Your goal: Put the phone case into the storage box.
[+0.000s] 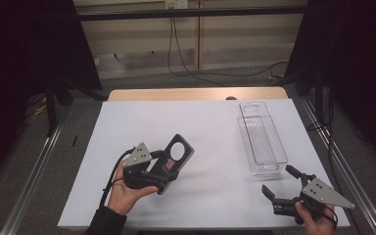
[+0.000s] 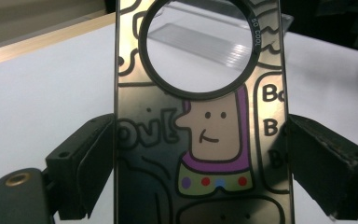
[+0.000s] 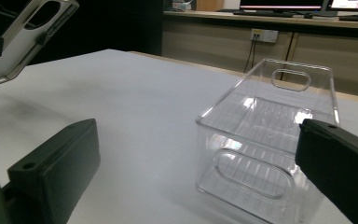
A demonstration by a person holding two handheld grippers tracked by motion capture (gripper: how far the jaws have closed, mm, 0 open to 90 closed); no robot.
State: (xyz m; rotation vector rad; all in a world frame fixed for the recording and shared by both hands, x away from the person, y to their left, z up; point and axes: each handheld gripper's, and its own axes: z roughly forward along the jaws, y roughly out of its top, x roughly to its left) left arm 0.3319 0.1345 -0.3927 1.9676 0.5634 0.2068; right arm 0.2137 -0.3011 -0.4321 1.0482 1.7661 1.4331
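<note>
"Bo" lettering on phone case

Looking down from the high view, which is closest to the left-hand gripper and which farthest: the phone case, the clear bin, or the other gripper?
1. Phone case: clamped in the left gripper itself.
2. Right gripper: at the table's near right.
3. Clear bin: right side, farther back; too close to the right gripper's distance to rank firmly.

Left gripper clamped; right gripper spread wide.

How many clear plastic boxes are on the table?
1. The clear box stands on the right side of the white table, ahead of the right tool; it looks empty.
</note>
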